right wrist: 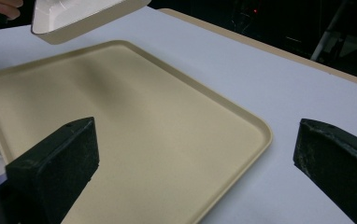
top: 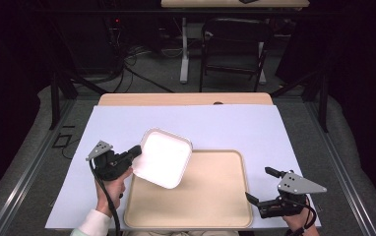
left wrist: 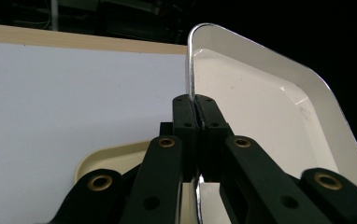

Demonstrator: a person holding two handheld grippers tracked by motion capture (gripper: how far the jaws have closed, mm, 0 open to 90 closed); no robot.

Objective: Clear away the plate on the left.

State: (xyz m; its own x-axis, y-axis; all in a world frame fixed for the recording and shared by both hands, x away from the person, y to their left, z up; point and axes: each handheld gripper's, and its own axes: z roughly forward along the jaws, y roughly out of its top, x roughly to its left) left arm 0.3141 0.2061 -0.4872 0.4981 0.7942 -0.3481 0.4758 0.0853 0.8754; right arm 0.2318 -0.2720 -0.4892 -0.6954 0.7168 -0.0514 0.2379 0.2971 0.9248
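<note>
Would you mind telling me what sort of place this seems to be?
Probably a lab or recording workspace: a table under a pale sheet, dark framing around it, cables on the floor and a folding chair behind.

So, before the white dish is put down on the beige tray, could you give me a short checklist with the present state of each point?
1. Left tongs shut on the rim of the white dish: ok.
2. Dish clear of the surface, held tilted above the beige tray: ok.
3. Tray surface free where the dish would land: ok.
4. Right tongs open, at the tray's right edge, away from the dish: ok.
5. Dish empty inside: ok.
6. Grip firm enough not to slip: cannot tell.
</note>
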